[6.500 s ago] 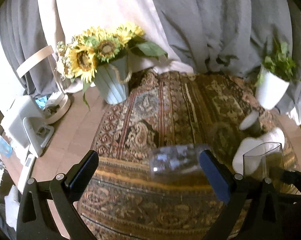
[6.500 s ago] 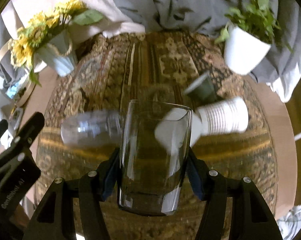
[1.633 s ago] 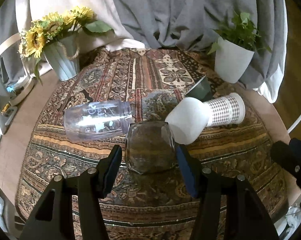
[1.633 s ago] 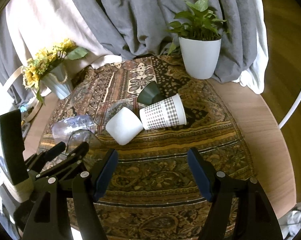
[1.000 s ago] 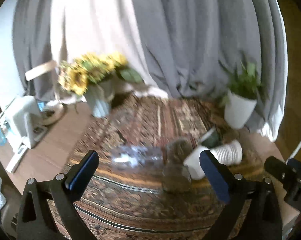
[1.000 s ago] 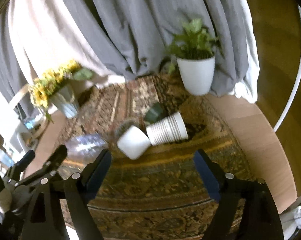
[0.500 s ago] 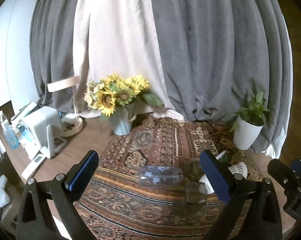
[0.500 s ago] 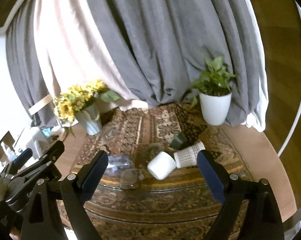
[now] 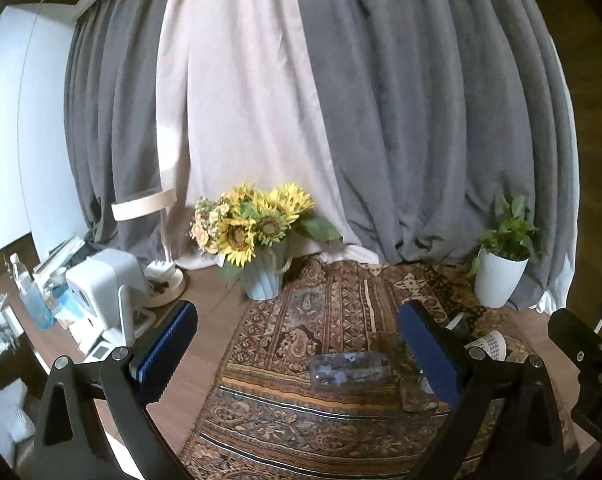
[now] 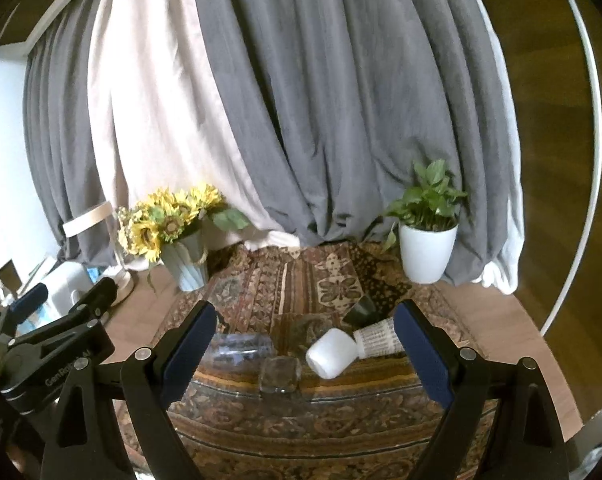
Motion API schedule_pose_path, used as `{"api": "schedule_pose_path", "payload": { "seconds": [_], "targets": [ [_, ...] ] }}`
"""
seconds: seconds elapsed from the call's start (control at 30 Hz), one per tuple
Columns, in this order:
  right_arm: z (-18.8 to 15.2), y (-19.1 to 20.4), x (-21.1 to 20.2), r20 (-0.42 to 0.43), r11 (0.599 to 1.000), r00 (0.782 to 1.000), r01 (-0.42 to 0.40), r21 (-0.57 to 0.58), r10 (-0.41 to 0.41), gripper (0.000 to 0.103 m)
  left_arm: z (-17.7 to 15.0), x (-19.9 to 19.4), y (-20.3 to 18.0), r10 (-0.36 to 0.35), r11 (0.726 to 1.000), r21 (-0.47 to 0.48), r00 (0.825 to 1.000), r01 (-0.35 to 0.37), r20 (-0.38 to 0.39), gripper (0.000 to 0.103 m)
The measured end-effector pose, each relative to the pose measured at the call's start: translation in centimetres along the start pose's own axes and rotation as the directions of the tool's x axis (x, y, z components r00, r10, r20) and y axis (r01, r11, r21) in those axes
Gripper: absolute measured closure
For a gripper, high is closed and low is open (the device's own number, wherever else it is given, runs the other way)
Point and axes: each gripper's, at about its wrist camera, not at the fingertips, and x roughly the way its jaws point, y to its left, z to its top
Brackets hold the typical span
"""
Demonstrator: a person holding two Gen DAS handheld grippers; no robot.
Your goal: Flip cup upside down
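A clear glass cup [image 10: 280,375] stands upside down on the patterned cloth [image 10: 333,288], between a clear bottle [image 10: 237,346] lying on its side and a white cup [image 10: 329,353] on its side. It also shows in the left wrist view [image 9: 416,398], partly behind a fingertip. My left gripper [image 9: 297,354] is open and empty, held high and back from the table. My right gripper [image 10: 309,354] is open and empty too, well back from the cups.
A checkered paper cup [image 10: 377,343] and a dark cup [image 10: 361,309] lie by the white cup. A sunflower vase [image 10: 187,262] stands at the back left, a white plant pot [image 10: 427,252] at the back right. A lamp and white appliances [image 9: 101,292] sit on the left.
Both grippers have pulled further up and back from the table. The glass cup, released earlier, stays upside down on the cloth.
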Motion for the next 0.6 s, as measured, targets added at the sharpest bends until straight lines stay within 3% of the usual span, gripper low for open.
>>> {"api": "schedule_pose_path", "payload": {
  "seconds": [0.6],
  "targets": [
    [-0.7, 1.4, -1.7, 0.043, 0.998, 0.997, 0.069, 0.004, -0.069, 0.012, 0.4, -1.7, 0.4, -0.032, 0.997, 0.070, 0.997, 0.027, 0.069, 0.000]
  ]
}}
